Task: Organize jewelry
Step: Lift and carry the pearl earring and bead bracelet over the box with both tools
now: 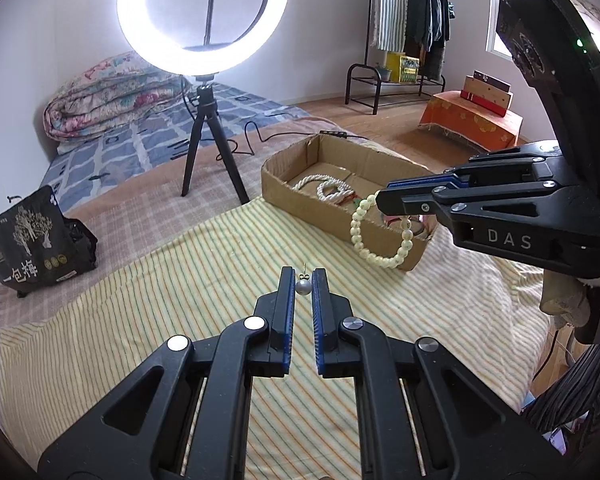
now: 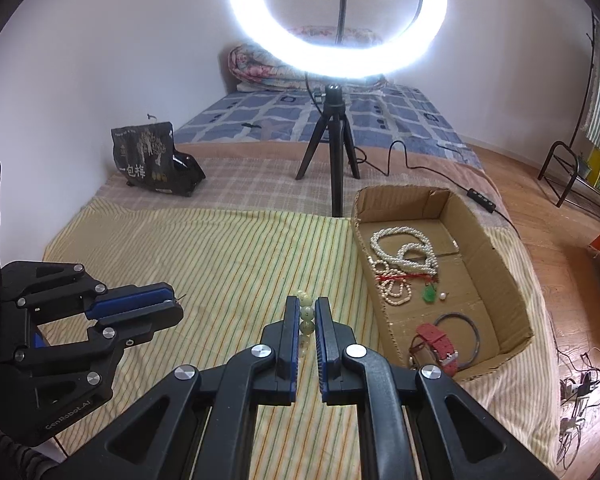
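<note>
Striped bedspread (image 1: 148,320); cardboard box (image 2: 500,264) far right. Right gripper (image 2: 306,312) nearer, pinching bead bracelet (image 1: 376,240); left gripper (image 1: 302,280) pinching pearl earring (image 1: 303,287).

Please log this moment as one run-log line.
left tongs: shut on pearl earring | right tongs: shut on bead bracelet | cardboard box: holds jewelry

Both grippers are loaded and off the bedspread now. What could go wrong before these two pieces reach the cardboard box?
The pearl earring is pinched only at the very tips of the left gripper; a small twist could drop it onto the striped cloth, where it would be hard to spot.

The bead bracelet dangles from the right gripper and could snag the cardboard box rim.
</note>
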`<state>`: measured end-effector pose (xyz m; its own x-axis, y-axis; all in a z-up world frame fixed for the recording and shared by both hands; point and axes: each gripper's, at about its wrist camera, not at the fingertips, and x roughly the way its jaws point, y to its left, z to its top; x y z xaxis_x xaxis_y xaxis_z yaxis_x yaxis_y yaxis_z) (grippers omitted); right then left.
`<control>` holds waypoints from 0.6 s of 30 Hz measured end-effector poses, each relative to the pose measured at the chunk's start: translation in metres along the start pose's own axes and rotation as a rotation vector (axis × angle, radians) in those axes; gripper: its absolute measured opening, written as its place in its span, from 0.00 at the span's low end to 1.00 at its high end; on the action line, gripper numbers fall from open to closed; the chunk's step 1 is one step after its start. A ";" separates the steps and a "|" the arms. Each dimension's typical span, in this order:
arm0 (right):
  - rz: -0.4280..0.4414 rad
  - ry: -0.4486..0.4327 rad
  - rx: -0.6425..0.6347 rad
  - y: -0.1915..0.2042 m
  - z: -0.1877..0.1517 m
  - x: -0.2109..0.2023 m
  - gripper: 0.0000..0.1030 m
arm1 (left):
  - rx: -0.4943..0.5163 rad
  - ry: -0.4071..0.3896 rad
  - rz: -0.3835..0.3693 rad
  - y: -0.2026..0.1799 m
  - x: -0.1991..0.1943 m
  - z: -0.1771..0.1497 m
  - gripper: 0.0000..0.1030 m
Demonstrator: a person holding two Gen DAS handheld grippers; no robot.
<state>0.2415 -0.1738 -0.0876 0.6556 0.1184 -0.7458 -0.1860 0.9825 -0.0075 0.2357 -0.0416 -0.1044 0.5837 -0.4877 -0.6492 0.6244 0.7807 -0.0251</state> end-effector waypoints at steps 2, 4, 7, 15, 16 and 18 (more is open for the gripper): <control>-0.005 -0.011 -0.002 -0.004 0.001 -0.009 0.05 | 0.006 -0.009 -0.003 -0.006 -0.003 0.004 0.06; -0.009 -0.023 -0.002 -0.009 0.001 -0.016 0.05 | 0.013 -0.016 -0.003 -0.012 -0.007 0.008 0.06; -0.015 -0.037 0.004 -0.017 0.002 -0.027 0.05 | 0.017 -0.026 -0.007 -0.019 -0.011 0.013 0.06; -0.038 -0.069 0.026 -0.048 -0.003 -0.049 0.05 | 0.038 -0.037 -0.022 -0.038 -0.011 0.030 0.06; -0.043 -0.072 0.030 -0.053 -0.004 -0.052 0.05 | 0.039 -0.038 -0.026 -0.041 -0.010 0.033 0.06; -0.048 -0.076 0.037 -0.062 -0.004 -0.056 0.05 | 0.045 -0.041 -0.031 -0.045 -0.006 0.039 0.06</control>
<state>0.2134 -0.2420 -0.0484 0.7172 0.0799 -0.6923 -0.1262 0.9919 -0.0163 0.2239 -0.0893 -0.0696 0.5835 -0.5278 -0.6172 0.6648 0.7469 -0.0104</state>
